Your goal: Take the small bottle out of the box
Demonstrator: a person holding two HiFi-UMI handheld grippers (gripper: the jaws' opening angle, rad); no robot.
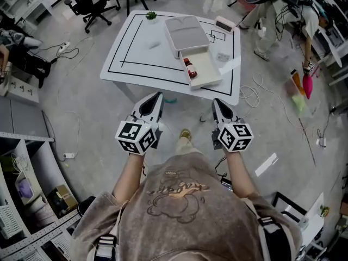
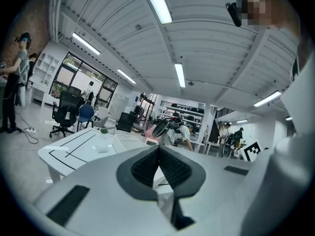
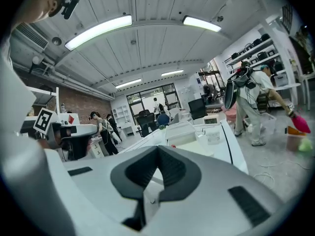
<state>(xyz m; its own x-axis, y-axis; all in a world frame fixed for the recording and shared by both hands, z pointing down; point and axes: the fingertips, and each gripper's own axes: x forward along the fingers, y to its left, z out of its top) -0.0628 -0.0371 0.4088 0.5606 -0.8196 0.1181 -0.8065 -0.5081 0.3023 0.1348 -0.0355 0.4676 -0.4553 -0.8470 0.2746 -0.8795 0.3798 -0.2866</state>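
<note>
**Bottle not yet lifted, both tongs shut and empty**

You held both tools low in front of your body, over the floor and short of the near edge of the white table. The left tongs had their jaws pressed together at the tips, and nothing sat between them. The right tongs were the same, closed tight on nothing.

The small bottle, dark with a red cap, lay on its side ahead of both tips, roughly on the line that ran out between them. It was well apart from either tool. It rested inside the open tray of the box, against the wall on the side of your left tongs. The grey lid part of the box sat further out beyond the tray. The tray's open end faced you, and from the head view nothing covered the bottle.

As I judged it, none of the task proper was done. The box looked open enough to reach into, but the bottle was in it and untouched. You had yet to bring a tool forward over the table edge, open its jaws, close them on the bottle and lift it clear of the tray walls. The right tongs seemed a little nearer to the tray.
</note>
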